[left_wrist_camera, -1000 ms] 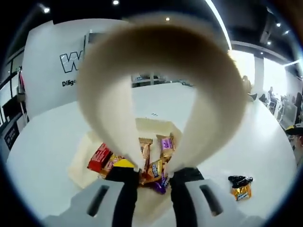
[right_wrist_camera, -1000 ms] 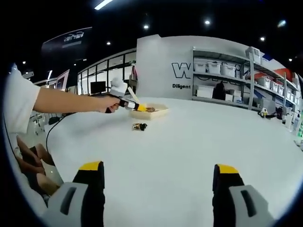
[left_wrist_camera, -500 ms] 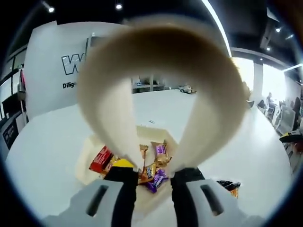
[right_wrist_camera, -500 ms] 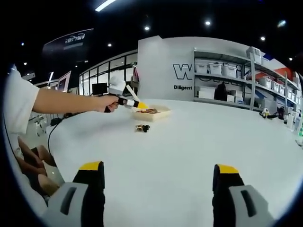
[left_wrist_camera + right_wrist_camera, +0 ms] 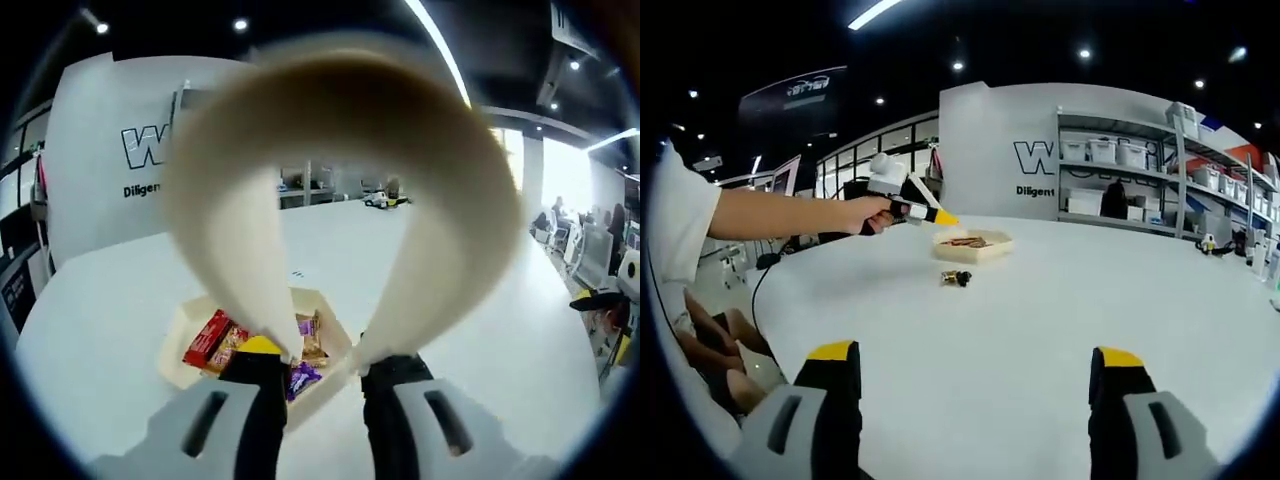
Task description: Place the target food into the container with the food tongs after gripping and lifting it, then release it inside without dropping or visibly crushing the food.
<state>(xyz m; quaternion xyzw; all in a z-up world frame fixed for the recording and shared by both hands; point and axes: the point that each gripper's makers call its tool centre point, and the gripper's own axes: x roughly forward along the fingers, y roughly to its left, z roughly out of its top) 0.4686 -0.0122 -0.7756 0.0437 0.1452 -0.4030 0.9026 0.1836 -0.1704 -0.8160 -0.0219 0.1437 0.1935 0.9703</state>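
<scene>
My left gripper [image 5: 322,360] is shut on a pair of cream food tongs [image 5: 430,200], whose wide loop arches up across the left gripper view. Below the loop sits a shallow cream tray [image 5: 180,330] holding wrapped sweets, among them a red one [image 5: 207,337] and a purple one [image 5: 300,378]. The tongs' tips are hidden. In the right gripper view a person's hand holds the left gripper [image 5: 910,210] with the tongs [image 5: 918,190] in the air, left of the tray [image 5: 973,245]. A loose wrapped sweet [image 5: 957,278] lies on the table in front of the tray. My right gripper [image 5: 975,355] is open and holds nothing.
A broad white table [image 5: 1060,300] carries everything. The person's bare arm [image 5: 780,215] reaches in from the left. Shelves with boxes [image 5: 1110,170] and a white wall with lettering stand behind the table. People sit at the far right [image 5: 600,300].
The left gripper with the tongs has lifted and drawn back from over the tray. The loose sweet has slid out of the left gripper view. The right gripper stays open.
</scene>
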